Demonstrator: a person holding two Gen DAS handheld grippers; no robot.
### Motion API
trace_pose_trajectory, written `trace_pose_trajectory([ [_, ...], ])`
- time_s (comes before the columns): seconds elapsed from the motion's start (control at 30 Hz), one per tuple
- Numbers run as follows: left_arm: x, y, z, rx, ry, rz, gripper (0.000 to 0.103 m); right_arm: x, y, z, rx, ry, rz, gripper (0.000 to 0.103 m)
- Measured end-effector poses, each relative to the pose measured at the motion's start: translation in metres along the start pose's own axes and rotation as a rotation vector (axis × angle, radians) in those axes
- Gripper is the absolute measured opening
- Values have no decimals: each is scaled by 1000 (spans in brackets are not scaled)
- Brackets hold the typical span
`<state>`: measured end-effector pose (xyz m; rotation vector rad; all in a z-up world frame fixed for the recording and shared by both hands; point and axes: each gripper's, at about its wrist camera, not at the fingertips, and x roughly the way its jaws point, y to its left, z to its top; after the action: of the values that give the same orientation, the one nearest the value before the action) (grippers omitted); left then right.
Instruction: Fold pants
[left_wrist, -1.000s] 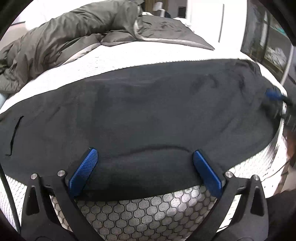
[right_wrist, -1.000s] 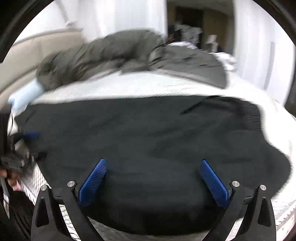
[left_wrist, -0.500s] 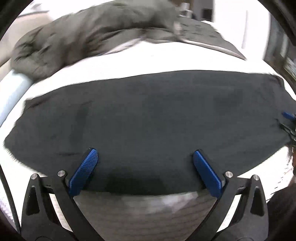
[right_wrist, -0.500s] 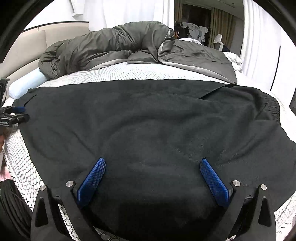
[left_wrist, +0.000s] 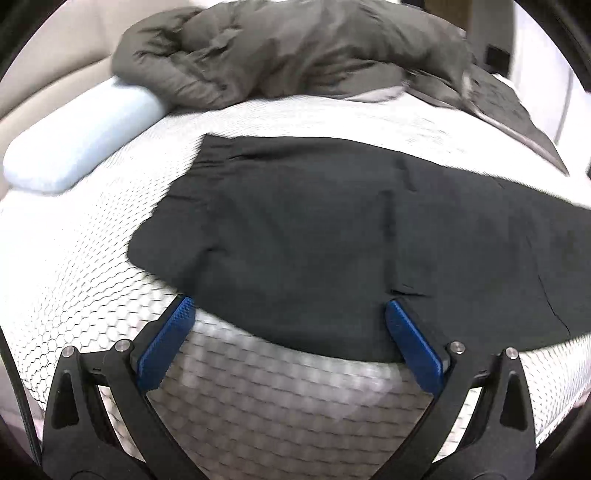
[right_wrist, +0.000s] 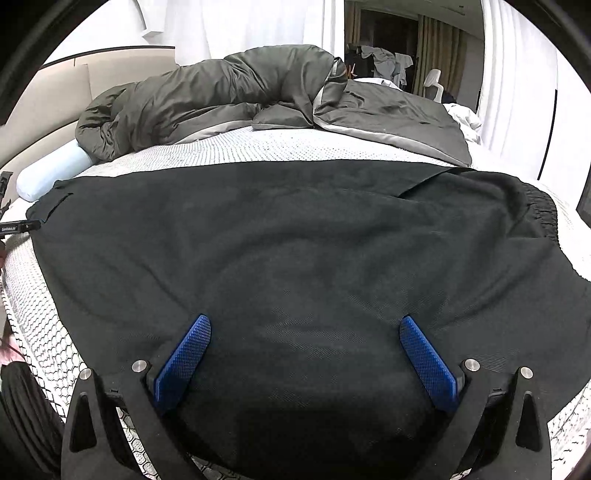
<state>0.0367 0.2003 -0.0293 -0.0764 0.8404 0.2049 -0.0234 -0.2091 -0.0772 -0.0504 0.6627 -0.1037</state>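
Left wrist view: a pale blue bolster pillow lies at the far left of the bed, partly under a crumpled grey duvet along the far side. The black pants lie spread flat on the white mattress cover, one end toward the pillow. The left tongs stand wide apart at the near hem, gripping nothing.

Right wrist view: the same pants cover the mattress from left to right, the elastic waistband at the far right. The right tongs are spread wide above the cloth, empty.
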Motion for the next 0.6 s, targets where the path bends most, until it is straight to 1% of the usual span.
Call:
trace_pose_trajectory([
  [0.03, 1, 12, -1, -34, 4, 6, 103, 0, -1, 0, -1, 0, 2, 102],
  [0.13, 9, 35, 6, -94, 9, 29, 103, -4, -3, 1, -9, -4, 12, 102],
  [0.17, 11, 40, 8, -106, 11, 33, 103, -8, -6, 2, -19, -9, -3, 102],
  [0.23, 15, 48, 8, -116, 18, 29, 103, -16, -20, 1, -20, -30, -61, 103],
  [0.3, 17, 49, 8, -99, 17, 31, 103, -24, -46, -4, 22, -37, -134, 103],
  [0.43, 22, 44, 7, -77, 13, 47, 103, -40, -115, -17, 145, -21, -277, 102],
  [0.47, 24, 43, 8, -74, 13, 48, 103, -45, -138, -22, 196, -22, -281, 102],
  [0.5, 26, 43, 8, -74, 13, 49, 103, -47, -150, -25, 227, -20, -290, 102],
  [0.57, 28, 44, 7, -79, 15, 51, 103, -50, -168, -29, 257, -6, -371, 103],
  [0.6, 30, 44, 9, -79, 16, 52, 103, -52, -176, -30, 284, 6, -347, 103],
])
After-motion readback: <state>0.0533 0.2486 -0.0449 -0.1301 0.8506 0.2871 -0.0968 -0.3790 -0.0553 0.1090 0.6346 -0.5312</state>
